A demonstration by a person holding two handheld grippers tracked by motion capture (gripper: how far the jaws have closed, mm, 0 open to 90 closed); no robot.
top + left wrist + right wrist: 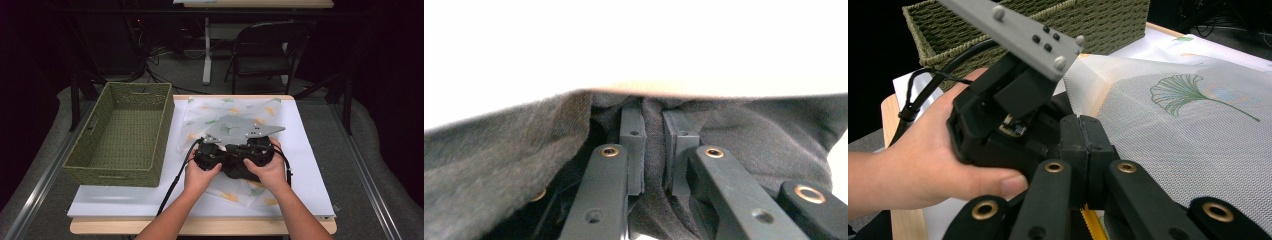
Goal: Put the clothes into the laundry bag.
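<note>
Left gripper view puts the dark cloth (514,165) right at the lens: a fold of it runs up between the left gripper (653,131), whose fingers are clamped on it, with more grey fabric bunched to either side and a pale surface above.

High view shows the cloth (235,167) as a dark bundle at mid-bench, between the two hands, lying on a sheer sheet (227,107) printed with green and yellow leaves. The left gripper (209,156) and right gripper (259,151) sit close together over the bundle, each under its grey plate.

Right gripper view has the right gripper (1082,131) with its fingers pressed together; whether any cloth is caught between them cannot be told. Just beyond are the left hand (923,160) and the sheet (1188,130).

Left of the sheet stands a green woven basket (82,150), open-topped, nothing inside it. The bench (310,165) has a white cover. Behind it is a folding chair (265,50).
</note>
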